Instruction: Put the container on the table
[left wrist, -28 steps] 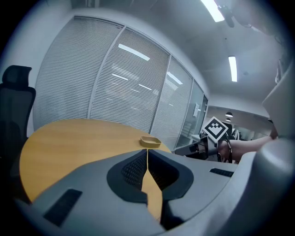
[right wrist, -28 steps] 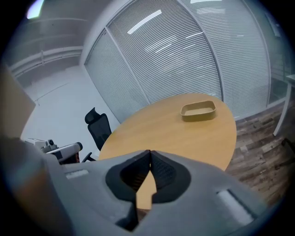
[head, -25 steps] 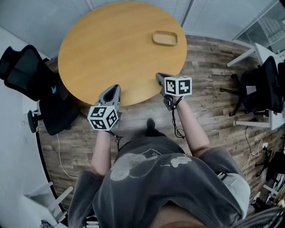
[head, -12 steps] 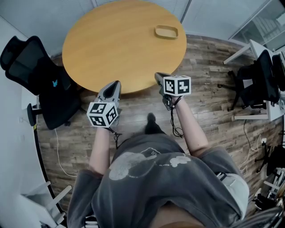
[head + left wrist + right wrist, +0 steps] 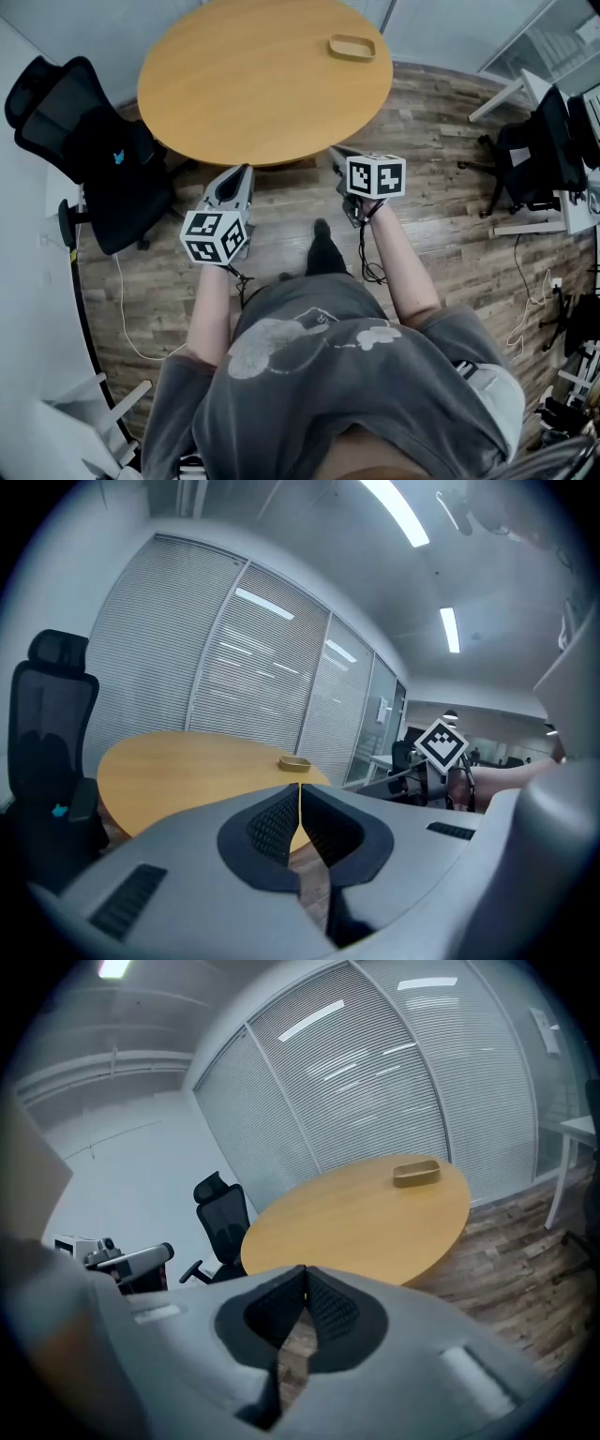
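Two grippers, the left gripper [image 5: 300, 791] and the right gripper [image 5: 305, 1274], have their jaws pressed together and grasp nothing. They hang just beside the near edge of the round light-wooden table [image 5: 253, 84]. The shallow tan oval container [image 5: 352, 47] lies on the table's far right part, well apart from both.

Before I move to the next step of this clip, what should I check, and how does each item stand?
1. Container rests on the table: ok.
2. Left gripper jaws together, nothing between them: ok.
3. Right gripper jaws together, nothing between them: ok.
4. Both grippers short of the table's edge, over the floor: ok.
5. Anything inside the container: cannot tell.
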Tool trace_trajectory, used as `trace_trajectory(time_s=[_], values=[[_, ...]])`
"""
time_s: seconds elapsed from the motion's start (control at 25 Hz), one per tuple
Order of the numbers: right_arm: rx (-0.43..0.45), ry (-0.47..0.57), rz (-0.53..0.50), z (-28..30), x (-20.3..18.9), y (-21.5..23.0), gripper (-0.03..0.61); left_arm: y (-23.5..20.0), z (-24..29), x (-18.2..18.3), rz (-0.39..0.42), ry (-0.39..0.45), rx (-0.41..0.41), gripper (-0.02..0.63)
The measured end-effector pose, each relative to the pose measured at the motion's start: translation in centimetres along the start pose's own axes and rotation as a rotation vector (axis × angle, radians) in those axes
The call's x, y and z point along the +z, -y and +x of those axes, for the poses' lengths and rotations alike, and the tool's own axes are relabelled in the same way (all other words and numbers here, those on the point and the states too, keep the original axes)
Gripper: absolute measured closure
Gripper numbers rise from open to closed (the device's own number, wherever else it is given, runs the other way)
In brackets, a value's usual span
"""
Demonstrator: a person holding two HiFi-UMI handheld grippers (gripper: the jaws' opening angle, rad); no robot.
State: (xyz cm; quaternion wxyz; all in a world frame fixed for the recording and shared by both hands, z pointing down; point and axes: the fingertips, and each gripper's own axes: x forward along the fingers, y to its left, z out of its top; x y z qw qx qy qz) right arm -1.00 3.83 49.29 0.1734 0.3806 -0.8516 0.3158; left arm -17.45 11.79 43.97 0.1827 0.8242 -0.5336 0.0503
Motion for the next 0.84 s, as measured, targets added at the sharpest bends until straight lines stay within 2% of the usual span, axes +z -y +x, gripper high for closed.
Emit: trace_trajectory(time_s=[0.44,0.84], values=[[-0.018,-0.015,-0.006,-2.1,-5.1,-4.0,0.578,0.3,-5.0,-3.0,-0.015,-0.015,-0.015,0.614],[-0.037,-0.017,-0.018,-2.0,-5.2,-5.0,0.580,-1.0,-5.9,-3.4,-0.037,-0.021,-0.012,0.614]])
